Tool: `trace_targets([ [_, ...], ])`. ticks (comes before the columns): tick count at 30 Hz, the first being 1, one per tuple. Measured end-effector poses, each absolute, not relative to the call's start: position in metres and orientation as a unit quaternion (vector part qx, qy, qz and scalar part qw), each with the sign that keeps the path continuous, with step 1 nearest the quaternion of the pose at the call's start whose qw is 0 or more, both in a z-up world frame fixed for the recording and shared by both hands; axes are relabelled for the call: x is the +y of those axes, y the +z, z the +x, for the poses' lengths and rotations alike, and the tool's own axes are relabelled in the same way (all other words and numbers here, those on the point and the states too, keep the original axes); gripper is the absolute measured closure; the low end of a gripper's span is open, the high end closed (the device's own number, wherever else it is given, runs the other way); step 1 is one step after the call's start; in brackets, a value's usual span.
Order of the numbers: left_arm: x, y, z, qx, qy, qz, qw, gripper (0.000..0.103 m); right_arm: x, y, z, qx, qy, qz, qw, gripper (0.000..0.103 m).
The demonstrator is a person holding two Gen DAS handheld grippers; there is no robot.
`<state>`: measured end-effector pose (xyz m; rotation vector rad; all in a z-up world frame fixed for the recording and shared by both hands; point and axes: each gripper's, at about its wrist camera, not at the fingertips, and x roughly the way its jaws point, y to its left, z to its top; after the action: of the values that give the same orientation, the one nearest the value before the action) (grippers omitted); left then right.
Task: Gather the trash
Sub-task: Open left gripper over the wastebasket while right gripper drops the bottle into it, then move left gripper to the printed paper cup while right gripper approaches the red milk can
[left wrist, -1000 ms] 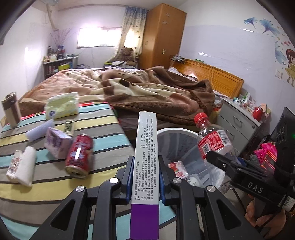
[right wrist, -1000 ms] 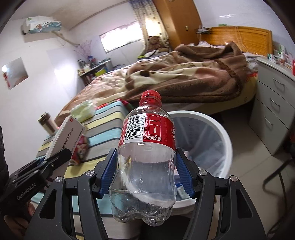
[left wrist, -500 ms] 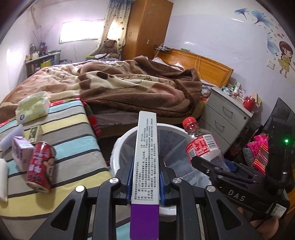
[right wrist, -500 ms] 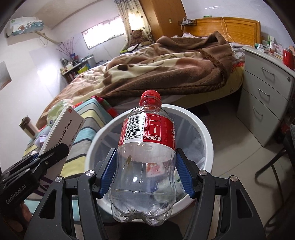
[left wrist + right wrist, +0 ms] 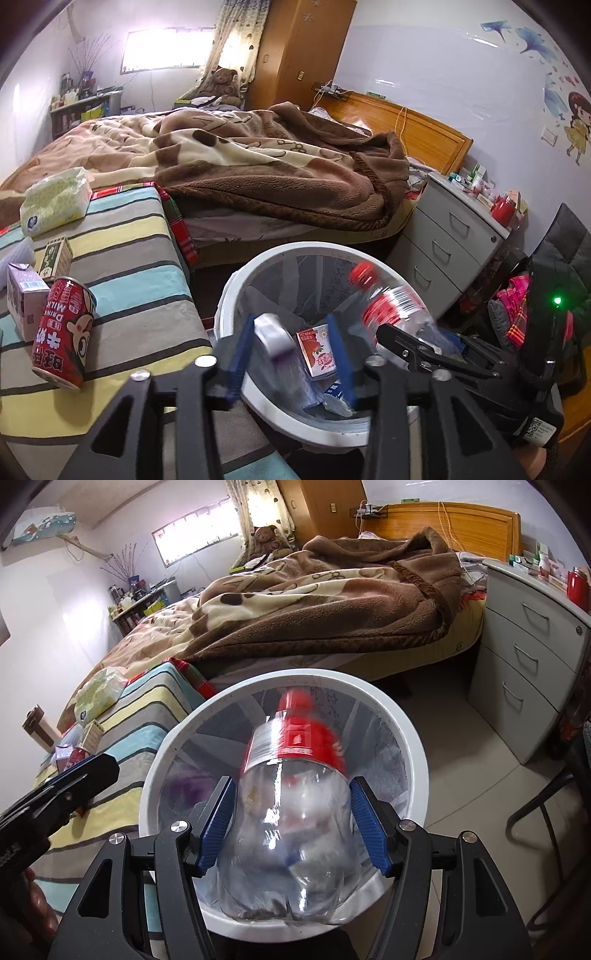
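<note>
We hold both grippers over the white trash bin, which stands on the floor between the striped bench and the grey drawer unit.

Our left gripper has just been opening: its blue pads stand apart, and the white and purple carton shows as a blur between them, touching neither pad that we can see, above the bin's inside. We count it as released. Below it in the bin lie a small red and white juice carton and some crumpled wrappers.

Our right gripper is above the near rim of the bin. The clear plastic bottle with the red cap and red label sits between its pads, neck pointing away from us into the bin. The bottle is blurred, and we cannot tell for sure whether the pads press its sides.

Left of the bin, on the striped bench, lie more things to collect: a red milk drink can on its side, a pale purple carton just beside it, a small green and white box and a green tissue pack further back. Beyond the bin is the bed with a brown blanket.
</note>
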<state>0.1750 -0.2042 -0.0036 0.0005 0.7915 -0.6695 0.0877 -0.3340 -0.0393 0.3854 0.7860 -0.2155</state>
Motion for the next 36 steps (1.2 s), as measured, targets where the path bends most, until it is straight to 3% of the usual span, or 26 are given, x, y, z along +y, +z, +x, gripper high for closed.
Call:
trace_targets([
  [4, -0.2, -0.002, 0.174, 0.375, -0.318, -0.001, 0.871, 0.057, -0.332, -0.036, 0.086, 0.374, -0.102, 0.185, 0.903, 0.031],
  [36, -0.089, 0.014, 0.156, 0.347, -0.224, -0.019, 0.911, 0.056, -0.262, -0.014, 0.104, 0.346, -0.037, 0.164, 0.923, 0.031],
])
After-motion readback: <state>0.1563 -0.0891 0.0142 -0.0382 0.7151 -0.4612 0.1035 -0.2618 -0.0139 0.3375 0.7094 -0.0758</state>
